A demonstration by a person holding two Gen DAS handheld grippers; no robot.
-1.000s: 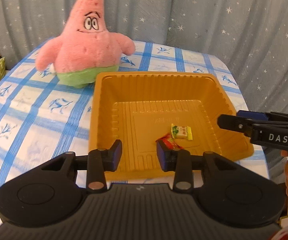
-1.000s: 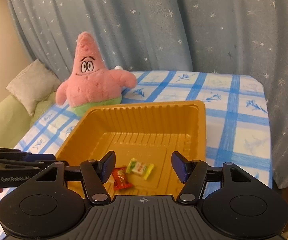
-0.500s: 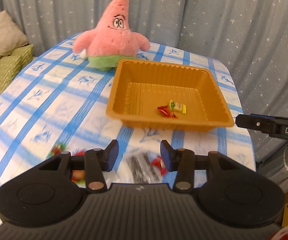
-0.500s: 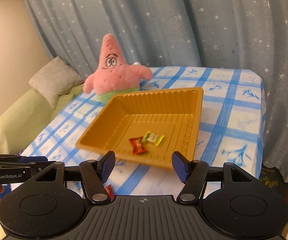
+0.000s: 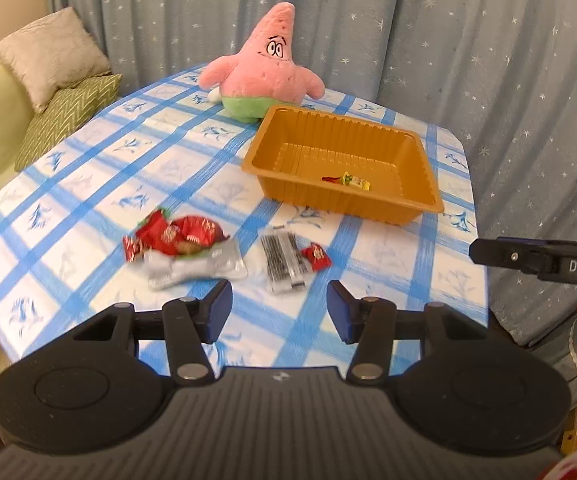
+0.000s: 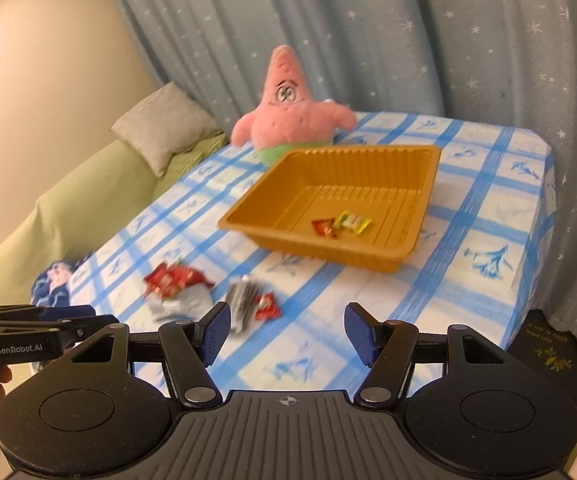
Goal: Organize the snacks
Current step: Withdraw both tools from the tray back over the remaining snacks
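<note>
You're between picks: both the left hand-held gripper [image 5: 279,306] and the right hand-held gripper [image 6: 287,334] have jaws apart and empty. Two candies [image 5: 346,180] sit in the orange tray [image 5: 400,210], far ahead. Nearest target looks like the small red snack [image 5: 316,256], just ahead of the left one beside the striped packet [image 5: 282,258]; drop and close.

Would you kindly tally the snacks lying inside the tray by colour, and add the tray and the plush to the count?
Red snack: 1
Yellow snack: 1
Tray: 1
Plush: 1
Total: 4
</note>
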